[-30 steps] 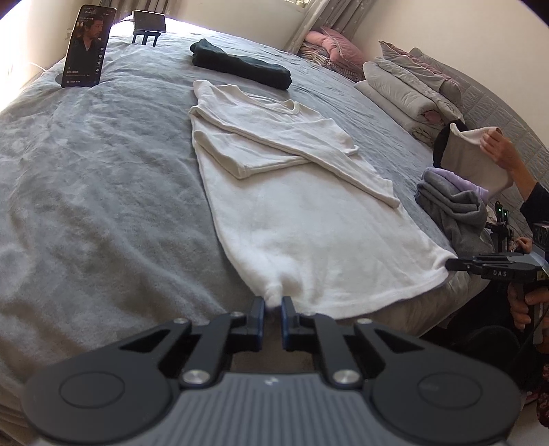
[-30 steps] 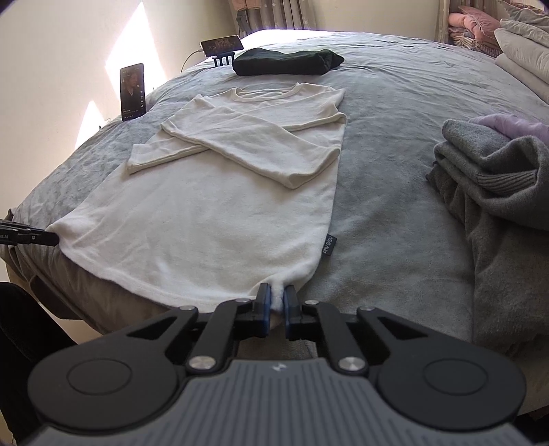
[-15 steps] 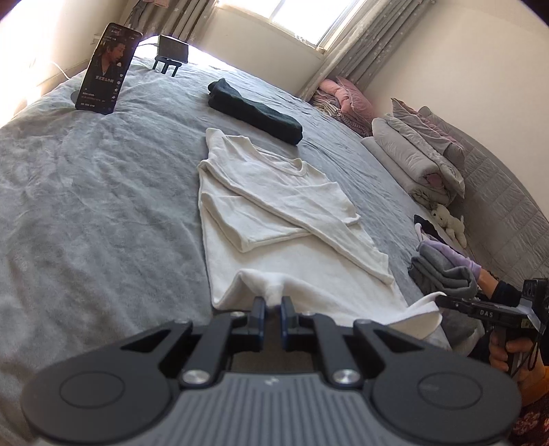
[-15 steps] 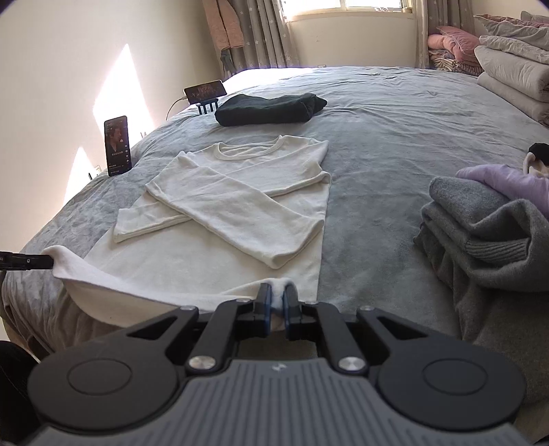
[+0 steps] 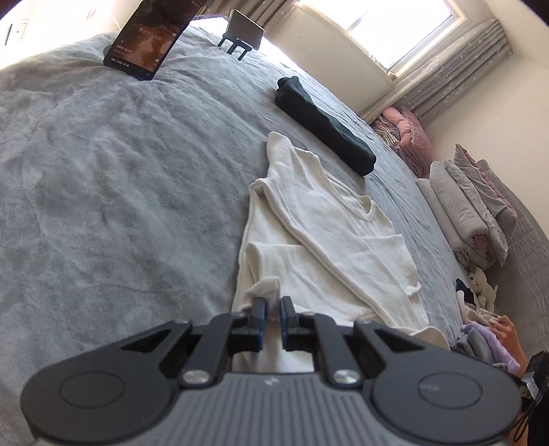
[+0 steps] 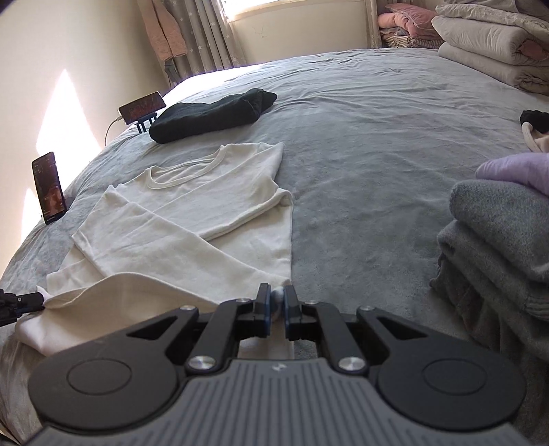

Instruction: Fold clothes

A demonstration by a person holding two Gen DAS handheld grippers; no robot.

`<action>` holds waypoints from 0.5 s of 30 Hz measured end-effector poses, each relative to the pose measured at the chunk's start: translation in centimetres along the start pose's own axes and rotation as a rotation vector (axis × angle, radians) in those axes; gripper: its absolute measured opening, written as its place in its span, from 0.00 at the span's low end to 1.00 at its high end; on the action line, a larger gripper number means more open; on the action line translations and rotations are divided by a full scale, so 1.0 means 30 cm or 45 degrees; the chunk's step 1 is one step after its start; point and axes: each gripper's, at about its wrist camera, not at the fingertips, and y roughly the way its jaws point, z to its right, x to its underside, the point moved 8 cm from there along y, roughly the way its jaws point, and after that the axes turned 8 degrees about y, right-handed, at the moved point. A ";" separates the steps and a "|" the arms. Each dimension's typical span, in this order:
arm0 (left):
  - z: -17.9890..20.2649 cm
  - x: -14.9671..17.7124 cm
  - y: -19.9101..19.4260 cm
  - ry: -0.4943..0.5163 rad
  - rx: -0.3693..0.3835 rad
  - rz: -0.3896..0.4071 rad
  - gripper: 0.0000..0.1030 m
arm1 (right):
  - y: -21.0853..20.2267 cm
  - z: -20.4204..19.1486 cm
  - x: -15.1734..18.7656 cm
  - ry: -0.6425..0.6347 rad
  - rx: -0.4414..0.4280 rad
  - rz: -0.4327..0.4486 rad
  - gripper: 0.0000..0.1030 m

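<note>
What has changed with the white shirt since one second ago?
Both grippers, left and right, carried the hem of the white long-sleeve shirt up over its lower body, toward the collar. Neither let go. The crossed sleeves, black folded garment and grey blanket stayed as they were.

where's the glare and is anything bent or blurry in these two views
Left wrist view: window blown out, bed bulging from fisheye, phone smeared. Right wrist view: sun patches on the wall, window strip overexposed, white shirt sharp.
</note>
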 end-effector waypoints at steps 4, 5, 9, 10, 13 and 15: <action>0.000 -0.027 -0.029 0.025 0.056 0.102 0.31 | -0.012 0.031 -0.022 0.101 -0.078 0.044 0.21; 0.002 -0.031 -0.035 0.045 0.054 0.121 0.37 | -0.024 0.034 -0.032 0.114 -0.094 0.063 0.27; 0.016 -0.043 -0.051 0.166 0.016 0.172 0.46 | -0.056 0.033 -0.047 0.094 -0.142 0.119 0.47; 0.021 -0.044 -0.053 0.195 0.012 0.181 0.47 | -0.060 0.029 -0.046 0.083 -0.153 0.125 0.47; 0.040 -0.043 -0.053 0.274 0.000 0.197 0.47 | -0.070 0.019 -0.041 0.044 -0.184 0.144 0.47; 0.053 -0.040 -0.048 0.338 -0.031 0.203 0.47 | -0.066 0.015 -0.031 0.008 -0.194 0.143 0.48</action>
